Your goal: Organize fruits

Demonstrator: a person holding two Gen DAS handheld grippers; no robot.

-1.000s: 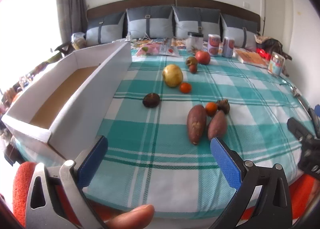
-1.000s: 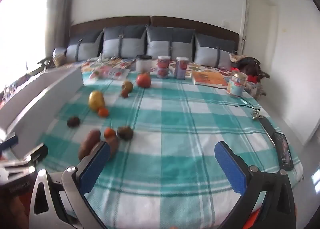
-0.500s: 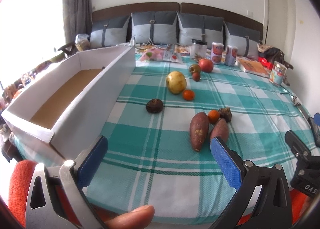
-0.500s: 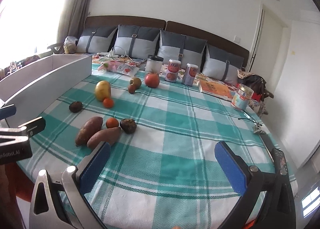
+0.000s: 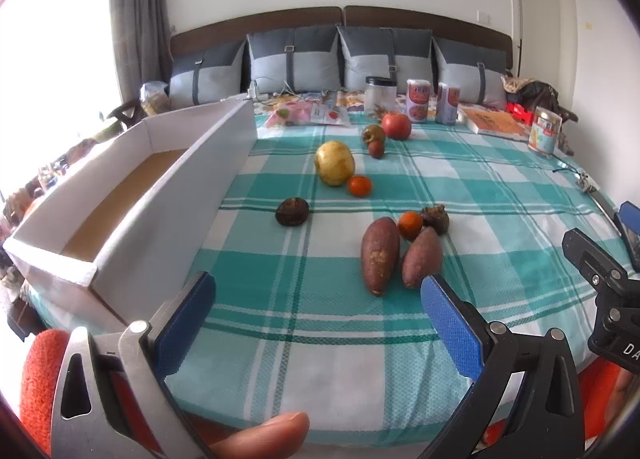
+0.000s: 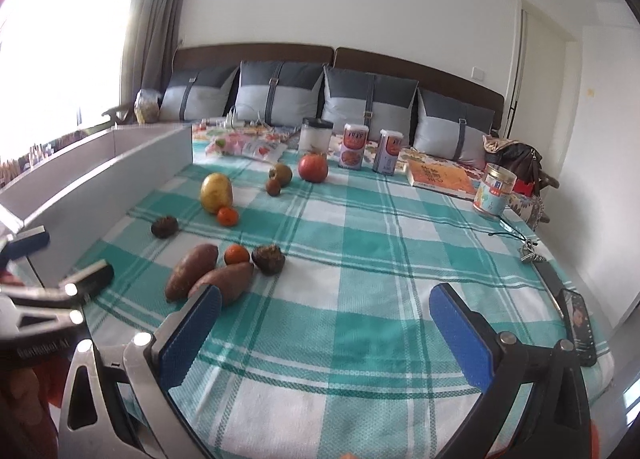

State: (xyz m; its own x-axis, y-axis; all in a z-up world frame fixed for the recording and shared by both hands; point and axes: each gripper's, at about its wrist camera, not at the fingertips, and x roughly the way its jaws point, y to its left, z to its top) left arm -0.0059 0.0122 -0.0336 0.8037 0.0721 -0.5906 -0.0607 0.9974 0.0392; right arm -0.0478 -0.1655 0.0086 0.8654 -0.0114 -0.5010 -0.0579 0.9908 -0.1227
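Observation:
Fruits lie on a teal checked bedspread (image 5: 500, 195). Two sweet potatoes (image 5: 380, 255) (image 6: 192, 271) lie nearest, with a small orange (image 5: 410, 224) and a dark round fruit (image 5: 436, 219) behind them. Farther off are another dark fruit (image 5: 292, 212), a yellow pear (image 5: 334, 163), a second small orange (image 5: 360, 185), a red apple (image 5: 396, 125) and two small brownish fruits (image 5: 374, 137). An open white box (image 5: 160, 195) stands on the left. My left gripper (image 5: 316, 299) is open and empty at the bed's near edge. My right gripper (image 6: 324, 311) is open and empty, right of the sweet potatoes.
Cans and a jar (image 5: 416, 101), a book (image 5: 496, 123) and a printed tin (image 5: 544, 135) stand near the grey pillows (image 5: 340, 55). A phone (image 6: 580, 327) and keys (image 6: 530, 253) lie at the bed's right edge.
Both grippers have risen and tilted, so the bed sits lower in view. The fruits have not moved. Both stay open.

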